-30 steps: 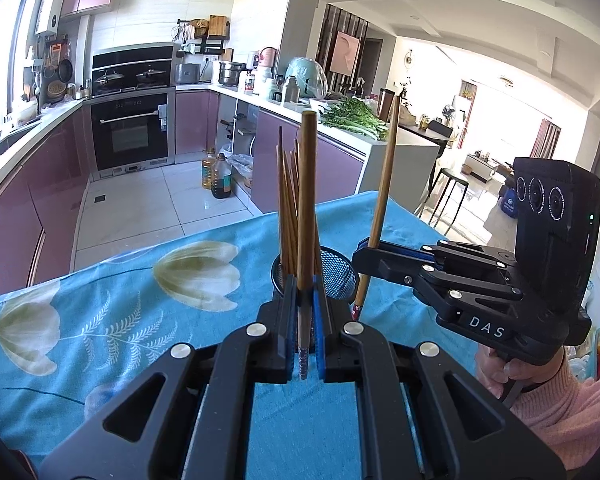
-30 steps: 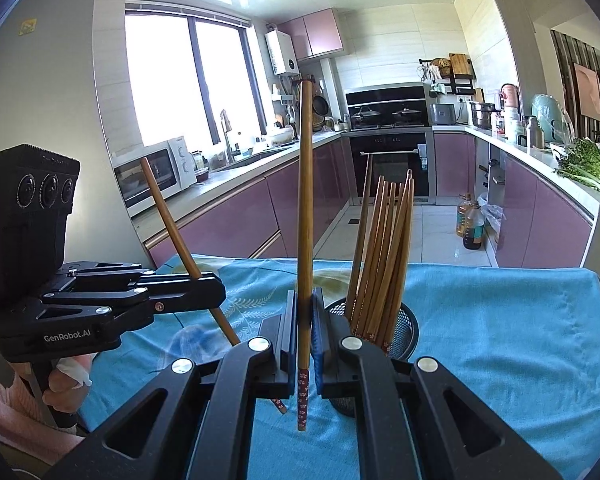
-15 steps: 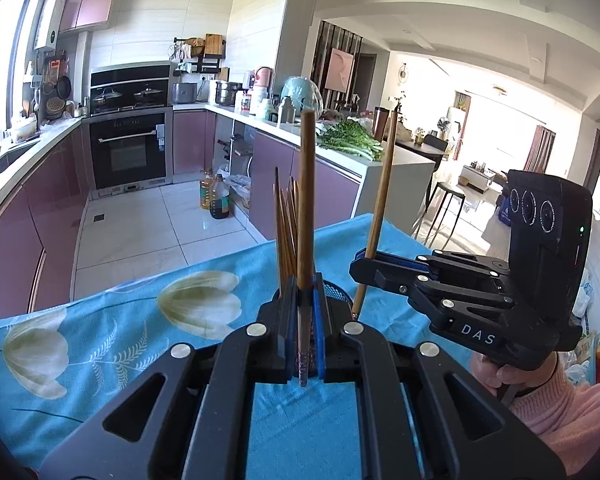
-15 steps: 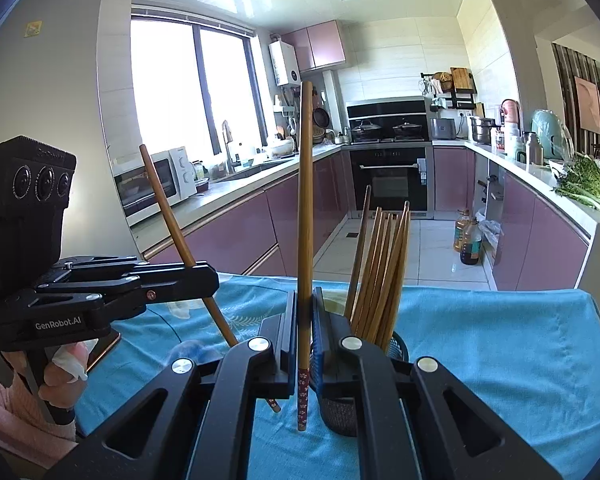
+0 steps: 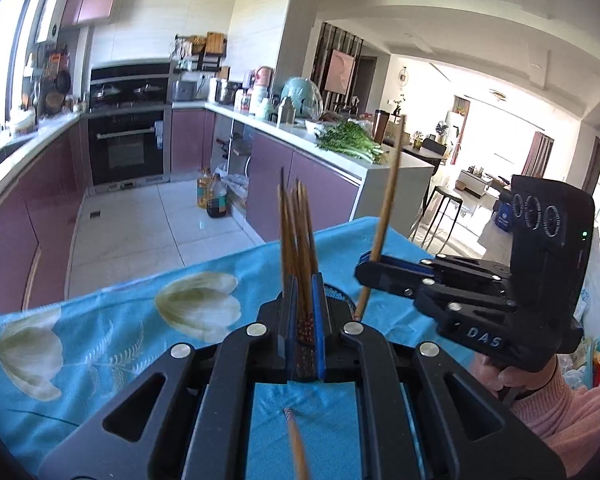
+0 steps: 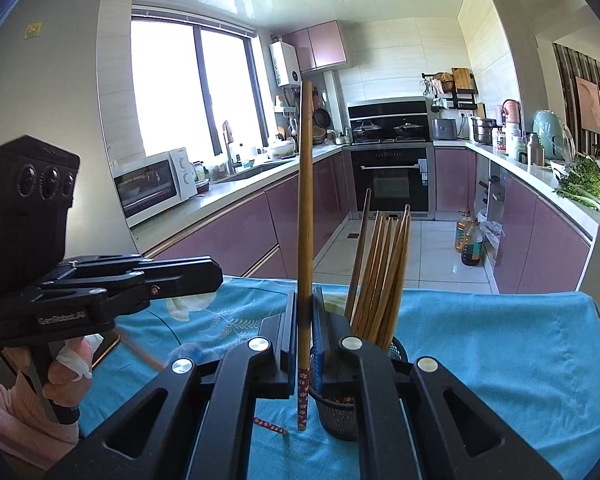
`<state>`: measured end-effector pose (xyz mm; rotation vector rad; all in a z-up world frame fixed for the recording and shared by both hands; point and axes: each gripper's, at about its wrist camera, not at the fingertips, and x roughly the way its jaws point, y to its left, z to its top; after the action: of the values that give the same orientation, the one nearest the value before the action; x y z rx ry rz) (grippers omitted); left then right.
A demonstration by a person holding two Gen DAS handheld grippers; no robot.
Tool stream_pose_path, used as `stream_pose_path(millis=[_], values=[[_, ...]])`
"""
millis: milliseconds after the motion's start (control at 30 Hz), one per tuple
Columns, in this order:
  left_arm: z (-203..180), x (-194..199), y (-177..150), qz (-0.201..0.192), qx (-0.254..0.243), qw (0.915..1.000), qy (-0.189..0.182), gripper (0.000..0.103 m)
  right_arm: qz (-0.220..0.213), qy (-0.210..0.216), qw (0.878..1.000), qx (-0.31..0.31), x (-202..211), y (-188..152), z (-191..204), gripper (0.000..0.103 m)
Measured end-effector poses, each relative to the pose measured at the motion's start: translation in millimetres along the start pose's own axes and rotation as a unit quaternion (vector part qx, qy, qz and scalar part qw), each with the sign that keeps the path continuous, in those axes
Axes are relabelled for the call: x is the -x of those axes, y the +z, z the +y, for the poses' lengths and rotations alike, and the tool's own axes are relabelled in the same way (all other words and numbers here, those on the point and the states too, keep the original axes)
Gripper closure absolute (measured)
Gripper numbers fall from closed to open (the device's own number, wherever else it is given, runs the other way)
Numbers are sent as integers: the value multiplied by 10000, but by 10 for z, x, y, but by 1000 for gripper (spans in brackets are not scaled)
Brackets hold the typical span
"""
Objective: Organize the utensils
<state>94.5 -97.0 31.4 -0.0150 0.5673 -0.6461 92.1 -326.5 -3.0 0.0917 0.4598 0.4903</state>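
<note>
— Left gripper (image 6: 216, 276), item one: condition?
— Far left of the scene, jaws drawn together with nothing between them.

— Item two?
— Loose chopstick (image 6: 270, 426), lying on the blue cloth (image 6: 500, 360) near and below that gripper, patterned end toward the middle. Its shaft is blurred, so whether it has settled I cannot tell.

— Item three?
— Right gripper (image 6: 305, 304), centre, clamped on the held chopstick (image 6: 305, 200). That one stands upright, pinched low on the shaft, and its patterned tip hangs below the pads.

— Item four?
— Mesh holder (image 6: 340, 420), just right of the clamped stick and slightly farther off, carrying a bundle of chopsticks (image 6: 380, 272) that leans right with the patterned ends down.

— Handling notes for the stock?
— Judged light, stiff and slim, with a smooth wood finish, so likely to pivot or slide in a weak pinch. The held one looks ready to lower into the holder.

— And the loose one?
— Awkward, since it lies flat on soft cloth. Best to straddle the plain shaft around mid-length, pads square across it, and close firmly before lifting. A grip near either end would probably let it swing.
</note>
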Motion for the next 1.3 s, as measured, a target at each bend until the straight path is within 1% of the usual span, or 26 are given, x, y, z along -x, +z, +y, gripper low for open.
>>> stream_pose_path(millis=[233,333,433,667,833,1000,1300], values=[[210,-173,-181,371,370,9986,109,95,111,-35,9999,-74,-59,1,-60,97],[261,-198,-168,347,339,9985,265,95,115,-36,9999,-62,-67,13,-61,97],[324,-214,-158,382,347,9982,298,95,122,-45,9999,-44,-68,23,-61,97],[339,-297,-337,697,237,9968,325,95,93,-104,9999,-55,-49,26,-84,97],[381,-349,-439,813,282,9959,295,95,-25,-203,9998,0,-5,84,-79,97],[394,-344,-456,837,289,9958,239,95,-142,-273,9995,36,19,173,-94,97],[373,-356,-515,863,284,9957,186,95,-520,-436,9977,5,39,372,-170,97]])
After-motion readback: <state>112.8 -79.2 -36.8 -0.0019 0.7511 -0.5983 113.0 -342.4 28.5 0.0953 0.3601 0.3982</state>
